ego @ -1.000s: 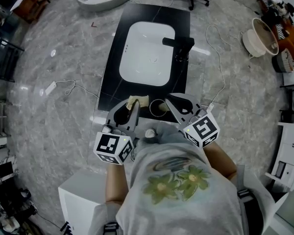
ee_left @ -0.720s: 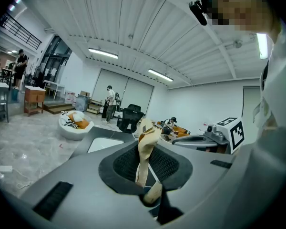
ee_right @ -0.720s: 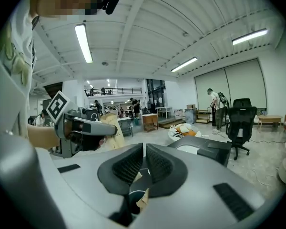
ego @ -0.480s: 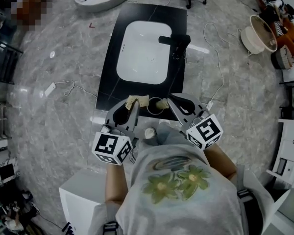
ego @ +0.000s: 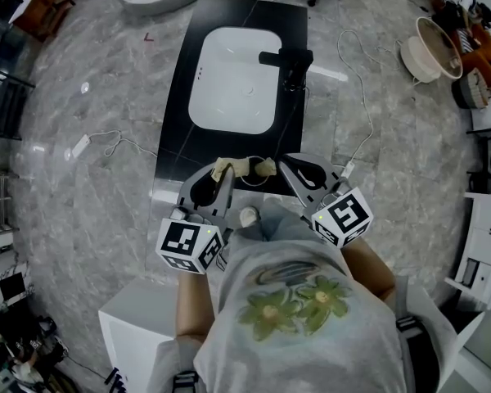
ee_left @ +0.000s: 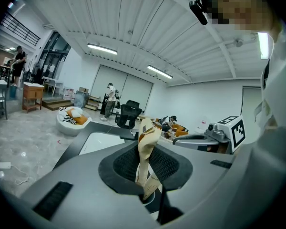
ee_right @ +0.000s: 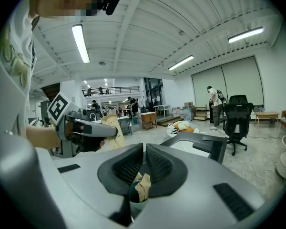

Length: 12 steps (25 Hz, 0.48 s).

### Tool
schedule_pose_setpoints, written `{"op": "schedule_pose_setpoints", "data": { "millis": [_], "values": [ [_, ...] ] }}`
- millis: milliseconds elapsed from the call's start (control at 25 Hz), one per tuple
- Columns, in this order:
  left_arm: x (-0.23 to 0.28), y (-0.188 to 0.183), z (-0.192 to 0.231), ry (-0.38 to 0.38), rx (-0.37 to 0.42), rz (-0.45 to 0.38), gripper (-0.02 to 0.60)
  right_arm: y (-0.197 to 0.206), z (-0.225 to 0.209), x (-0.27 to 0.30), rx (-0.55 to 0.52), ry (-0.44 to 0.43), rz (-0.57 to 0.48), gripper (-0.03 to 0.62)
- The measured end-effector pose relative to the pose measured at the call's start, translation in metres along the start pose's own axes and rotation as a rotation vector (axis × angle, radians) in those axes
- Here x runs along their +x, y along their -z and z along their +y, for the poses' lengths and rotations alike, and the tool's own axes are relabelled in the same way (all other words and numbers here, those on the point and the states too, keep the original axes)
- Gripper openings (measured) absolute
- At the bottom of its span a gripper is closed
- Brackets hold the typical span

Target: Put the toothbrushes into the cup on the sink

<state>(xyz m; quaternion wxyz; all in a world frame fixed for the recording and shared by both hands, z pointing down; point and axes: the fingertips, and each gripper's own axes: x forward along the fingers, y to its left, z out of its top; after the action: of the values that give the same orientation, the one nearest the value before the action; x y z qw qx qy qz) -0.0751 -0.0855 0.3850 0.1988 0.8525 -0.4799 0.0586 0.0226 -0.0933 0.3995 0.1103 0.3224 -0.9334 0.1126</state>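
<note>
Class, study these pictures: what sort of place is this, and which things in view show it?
Probably a large open workshop or lab hall, not a bathroom: the sink stands alone on a wide stone-look floor, an office chair sits nearby, and strip lights run along a high ceiling.

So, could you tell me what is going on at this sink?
A person stands at the sink with a gripper in each hand. The left gripper grips a paper-wrapped toothbrush upright. The right gripper has just been closing its jaws on a second toothbrush, right over the cup.
</note>
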Motion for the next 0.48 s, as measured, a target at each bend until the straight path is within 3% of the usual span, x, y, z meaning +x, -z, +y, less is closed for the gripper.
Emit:
{"op": "schedule_pose_setpoints", "data": {
  "millis": [480],
  "values": [
    [0.007, 0.023, -0.002, -0.018, 0.000, 0.050, 0.064, 0.006, 0.002, -0.004, 0.002, -0.013, 0.009, 0.049]
  ]
}}
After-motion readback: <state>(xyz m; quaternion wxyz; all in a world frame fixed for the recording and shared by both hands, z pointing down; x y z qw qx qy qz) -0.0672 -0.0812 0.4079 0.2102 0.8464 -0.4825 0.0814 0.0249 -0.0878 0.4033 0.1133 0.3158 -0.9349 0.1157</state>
